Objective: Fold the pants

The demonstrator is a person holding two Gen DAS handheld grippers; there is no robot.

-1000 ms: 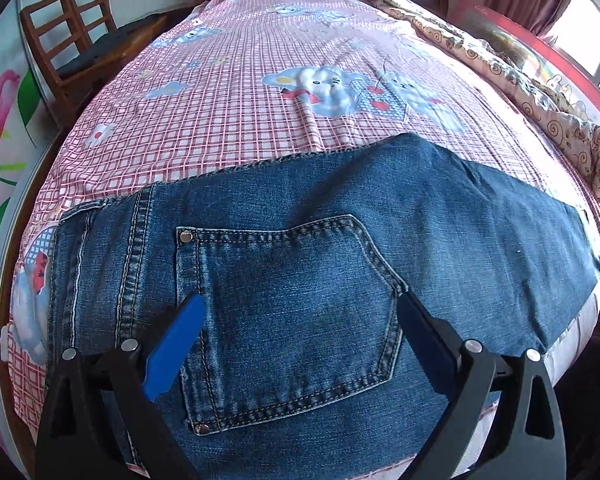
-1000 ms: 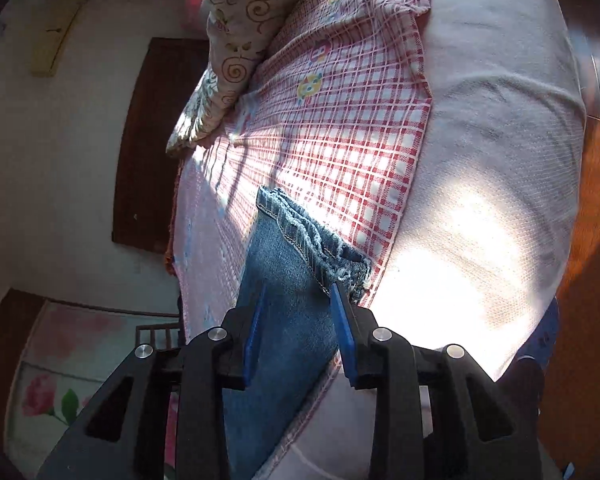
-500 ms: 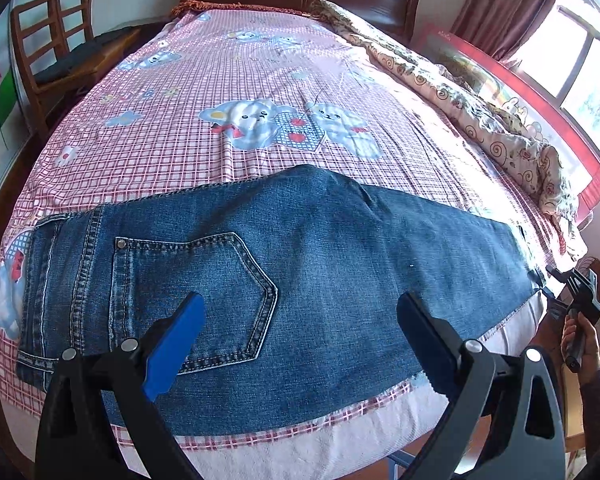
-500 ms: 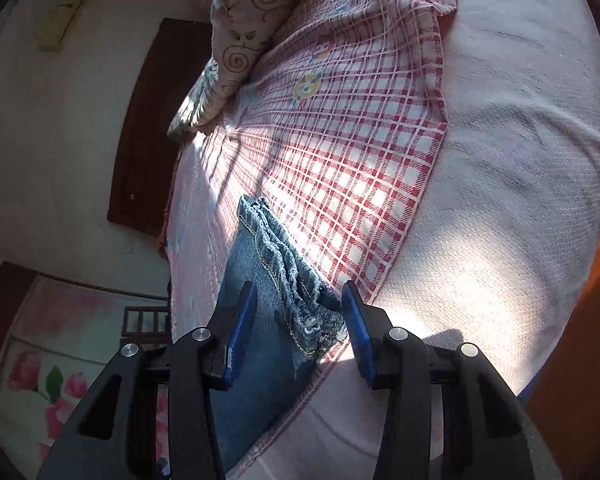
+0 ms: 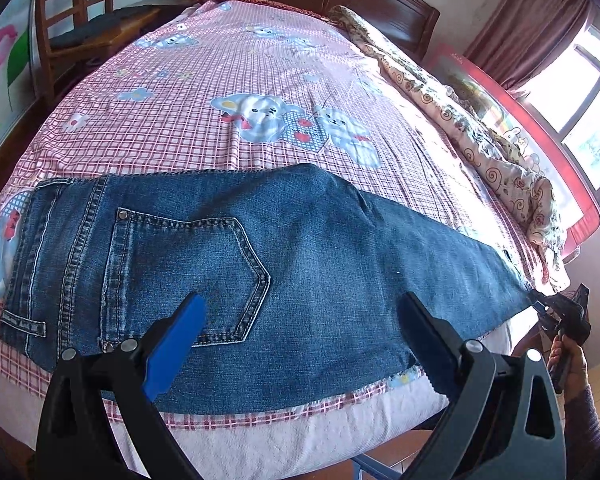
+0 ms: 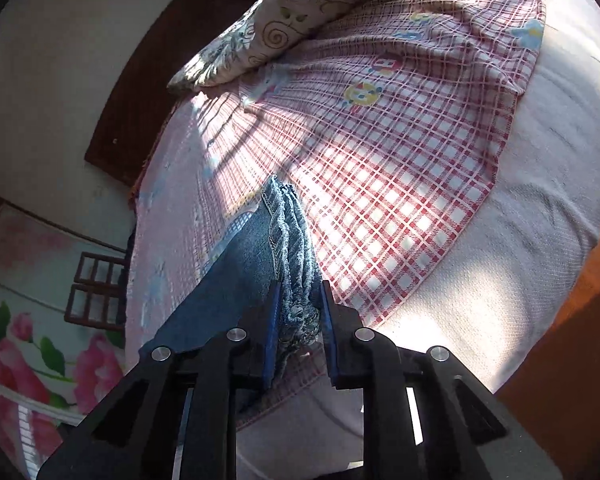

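Left wrist view, jeans: the jeans (image 5: 300, 264) lie flat across the near edge of the bed (image 5: 260, 92), already doubled leg on leg, back pocket (image 5: 188, 276) up, waistband out to the left, hems running off to the right.
Left wrist view, left gripper: the left gripper (image 5: 300, 332) hovers above the seat of the denim, jaws spread wide, nothing between them.
Left wrist view, far end: the right gripper (image 5: 556, 312) sits at the hem end in the person's hand (image 5: 572, 360); it is small here, so the grip itself is hard to read from this side.
Right wrist view, right gripper: here it is clear — the jaws have just been closing, and the right gripper now pinches the stacked, frayed hems (image 6: 296, 264) at the corner of the checked sheet (image 6: 400, 208).
Step in hand: securing the leg end, I'd say, ready for the lengthwise fold.
Next move calls for: probably lifting the hems and carrying them over toward the waistband, with the left gripper pinning or guiding the middle so the layers stay aligned.
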